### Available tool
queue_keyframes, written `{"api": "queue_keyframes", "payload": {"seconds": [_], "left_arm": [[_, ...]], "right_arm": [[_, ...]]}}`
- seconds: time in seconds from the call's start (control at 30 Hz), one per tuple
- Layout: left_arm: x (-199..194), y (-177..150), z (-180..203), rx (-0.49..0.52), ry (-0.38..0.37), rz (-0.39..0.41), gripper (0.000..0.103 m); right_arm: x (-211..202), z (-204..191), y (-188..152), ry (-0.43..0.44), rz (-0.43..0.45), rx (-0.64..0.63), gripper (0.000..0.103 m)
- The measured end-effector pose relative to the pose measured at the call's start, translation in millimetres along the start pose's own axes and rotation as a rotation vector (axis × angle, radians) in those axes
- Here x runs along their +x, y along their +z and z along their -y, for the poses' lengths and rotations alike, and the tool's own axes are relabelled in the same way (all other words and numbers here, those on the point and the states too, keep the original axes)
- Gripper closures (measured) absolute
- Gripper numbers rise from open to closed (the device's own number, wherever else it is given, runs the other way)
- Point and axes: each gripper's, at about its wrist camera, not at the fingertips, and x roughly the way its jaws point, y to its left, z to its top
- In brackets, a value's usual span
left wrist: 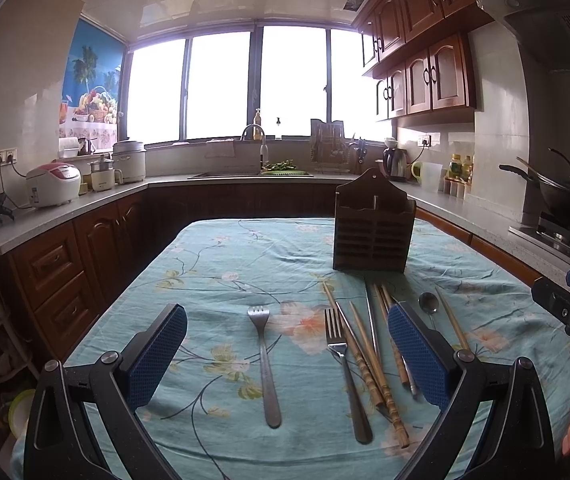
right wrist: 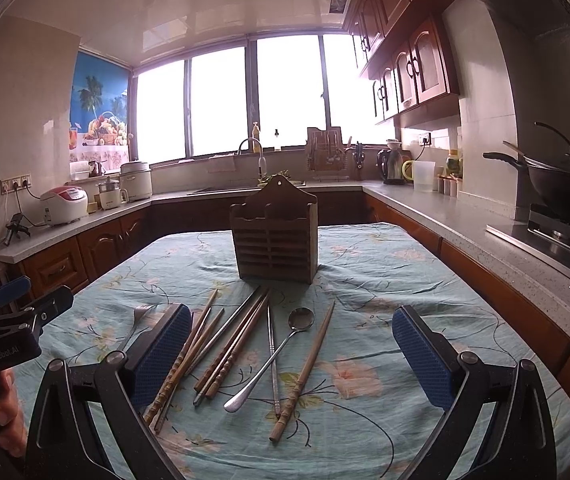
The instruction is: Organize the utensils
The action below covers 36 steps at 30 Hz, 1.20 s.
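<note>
Both my wrist cameras look forward, low over the table [left wrist: 221, 264], toward the window; both share the holder [right wrist: 275, 236], apparently nearer on the right.

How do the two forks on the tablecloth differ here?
The left fork lies alone on bare cloth, apart from everything; the right fork lies against the wooden chopsticks. The left fork's tines look short and curl up at the tips, while the right fork's tines are longer and straighter. Both are plain metal, lying flat with tines pointing toward the wooden utensil holder, and neither claw touches them.
</note>
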Motion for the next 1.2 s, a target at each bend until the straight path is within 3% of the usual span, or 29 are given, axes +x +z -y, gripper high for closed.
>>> {"api": "queue_keyframes", "payload": {"seconds": [0.27,0.6,0.77,0.93,1.07,1.2], "left_arm": [[10,2,-4,-0.029,-0.021,-0.040,0.002],[41,22,-19,-0.100,-0.084,-0.160,0.002],[70,42,-26,-0.119,-0.140,-0.248,0.008],[103,60,-29,-0.118,-0.167,-0.331,0.019],[132,73,-32,-0.129,-0.186,-0.396,0.027],[166,86,-31,-0.114,-0.199,-0.454,0.034]], "right_arm": [[7,4,0,0.004,-0.020,0.015,0.002],[35,18,9,0.032,-0.107,0.059,0.002],[60,30,15,0.050,-0.181,0.091,0.003],[92,47,18,0.056,-0.268,0.155,0.016],[122,58,15,0.064,-0.353,0.196,0.036],[150,66,14,0.073,-0.423,0.230,0.042]]}}
